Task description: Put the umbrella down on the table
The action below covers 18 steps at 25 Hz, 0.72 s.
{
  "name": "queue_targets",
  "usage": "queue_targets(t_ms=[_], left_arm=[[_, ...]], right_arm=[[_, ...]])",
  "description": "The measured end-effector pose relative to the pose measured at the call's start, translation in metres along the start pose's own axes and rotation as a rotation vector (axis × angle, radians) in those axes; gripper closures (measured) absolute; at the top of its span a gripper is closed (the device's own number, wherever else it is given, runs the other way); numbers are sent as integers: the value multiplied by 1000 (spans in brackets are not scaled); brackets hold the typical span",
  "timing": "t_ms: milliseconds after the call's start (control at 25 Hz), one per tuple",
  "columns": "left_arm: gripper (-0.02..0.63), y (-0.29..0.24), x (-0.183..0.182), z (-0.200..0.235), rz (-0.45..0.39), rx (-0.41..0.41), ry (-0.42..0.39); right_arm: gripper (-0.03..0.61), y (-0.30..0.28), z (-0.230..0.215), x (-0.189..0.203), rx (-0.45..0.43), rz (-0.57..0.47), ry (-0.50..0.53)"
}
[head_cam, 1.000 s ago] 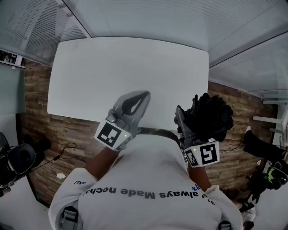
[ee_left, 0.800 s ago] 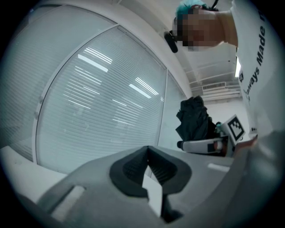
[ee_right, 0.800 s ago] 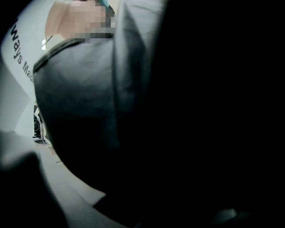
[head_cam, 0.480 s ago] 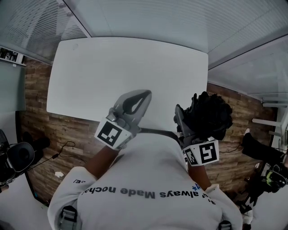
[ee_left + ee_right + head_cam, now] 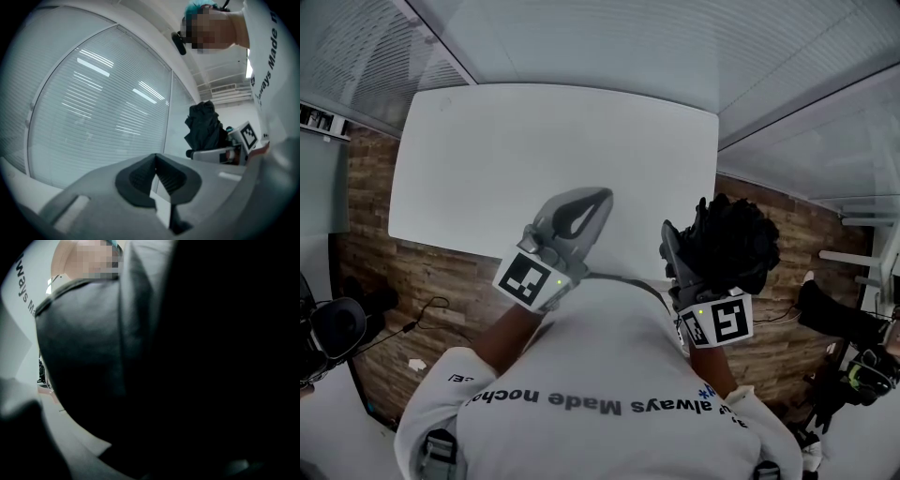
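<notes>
A black folded umbrella [image 5: 737, 242] bunches up at the right, held off the table's right corner over the wooden floor. My right gripper [image 5: 692, 240] is shut on the umbrella, whose dark fabric [image 5: 187, 357] fills the right gripper view and hides the jaws. My left gripper [image 5: 601, 196] hovers over the near edge of the white table [image 5: 534, 150]; its pads [image 5: 140, 176] meet at the tips with nothing between them. In the left gripper view the umbrella [image 5: 204, 124] stands up above the right gripper [image 5: 212, 154].
Glass walls with blinds [image 5: 356, 56] run behind and beside the table. A black chair [image 5: 336, 330] stands on the floor at the left. Dark gear [image 5: 853, 370] lies on the floor at the far right.
The table sits a little further left in the head view as the person and both grippers have shifted slightly. The umbrella stays in the right gripper, and the left jaws stay closed.
</notes>
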State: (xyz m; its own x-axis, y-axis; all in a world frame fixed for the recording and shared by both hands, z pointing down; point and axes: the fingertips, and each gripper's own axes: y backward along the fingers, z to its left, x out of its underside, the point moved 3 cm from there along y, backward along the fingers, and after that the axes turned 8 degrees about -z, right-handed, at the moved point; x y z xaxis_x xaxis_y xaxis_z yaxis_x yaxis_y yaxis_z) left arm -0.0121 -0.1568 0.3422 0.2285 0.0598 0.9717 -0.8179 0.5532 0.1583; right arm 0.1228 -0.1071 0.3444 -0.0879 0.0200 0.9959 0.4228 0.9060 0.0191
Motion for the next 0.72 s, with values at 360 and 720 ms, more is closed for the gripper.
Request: queue_targets(t_ms=[360,720], left_arm=[[611,-10,0,-4,3,-18,-12],[611,-6,-3,5,-28,-37,-40]], right_arm=[[347,-8,-15,25,-27,79,-12],[347,-30,-27,76,-21,189,-29]])
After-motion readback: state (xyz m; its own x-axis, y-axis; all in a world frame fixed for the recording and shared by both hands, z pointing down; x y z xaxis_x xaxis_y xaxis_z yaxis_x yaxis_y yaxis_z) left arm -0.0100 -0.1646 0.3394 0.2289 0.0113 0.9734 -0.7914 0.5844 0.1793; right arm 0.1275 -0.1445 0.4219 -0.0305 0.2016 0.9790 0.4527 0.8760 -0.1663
